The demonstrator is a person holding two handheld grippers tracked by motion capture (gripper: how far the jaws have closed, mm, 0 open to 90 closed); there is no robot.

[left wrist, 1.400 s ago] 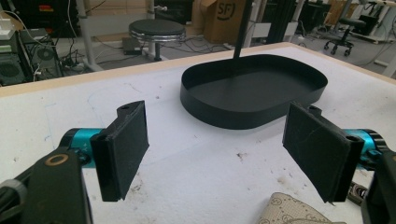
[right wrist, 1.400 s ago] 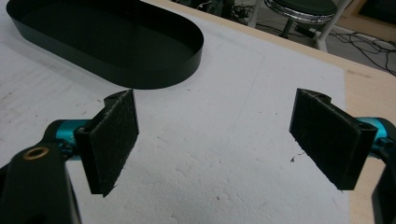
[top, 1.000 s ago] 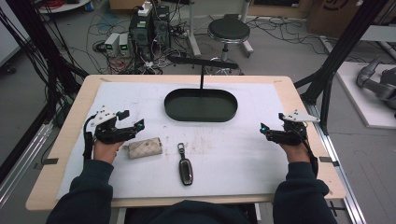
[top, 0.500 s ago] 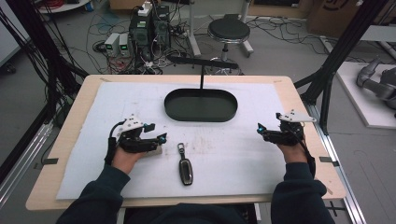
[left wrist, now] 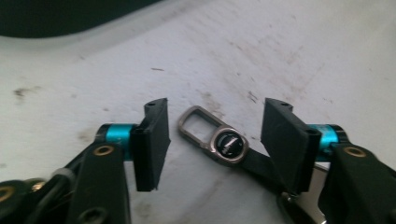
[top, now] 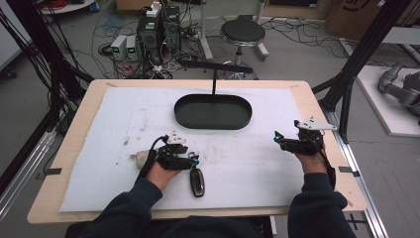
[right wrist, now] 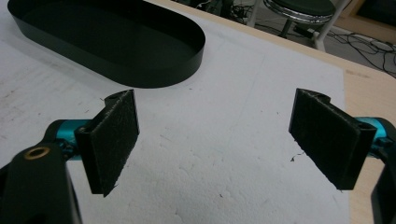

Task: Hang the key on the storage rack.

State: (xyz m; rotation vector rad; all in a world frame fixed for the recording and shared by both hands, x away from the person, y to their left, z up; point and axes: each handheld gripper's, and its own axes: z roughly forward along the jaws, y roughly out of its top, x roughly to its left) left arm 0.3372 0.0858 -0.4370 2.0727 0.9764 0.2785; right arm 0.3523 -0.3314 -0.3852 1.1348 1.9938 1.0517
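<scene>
The car key (top: 197,180) lies on the white foam mat (top: 124,119) near the bench's front edge: a black glossy fob with a strap ending in a round metal stud and a rectangular metal loop (left wrist: 198,125). The left gripper (left wrist: 212,137) straddles that loop end; its jaws have just been closing, but the flat black pads are not yet touching the metal. The fob body is cut off at the frame's lower edge. A pale, rough lump (top: 142,157) sits half hidden behind this gripper. The right gripper (right wrist: 229,135) rests with jaws wide open over bare, pitted foam, well apart from the smooth black oval tray (top: 184,115).
</scene>
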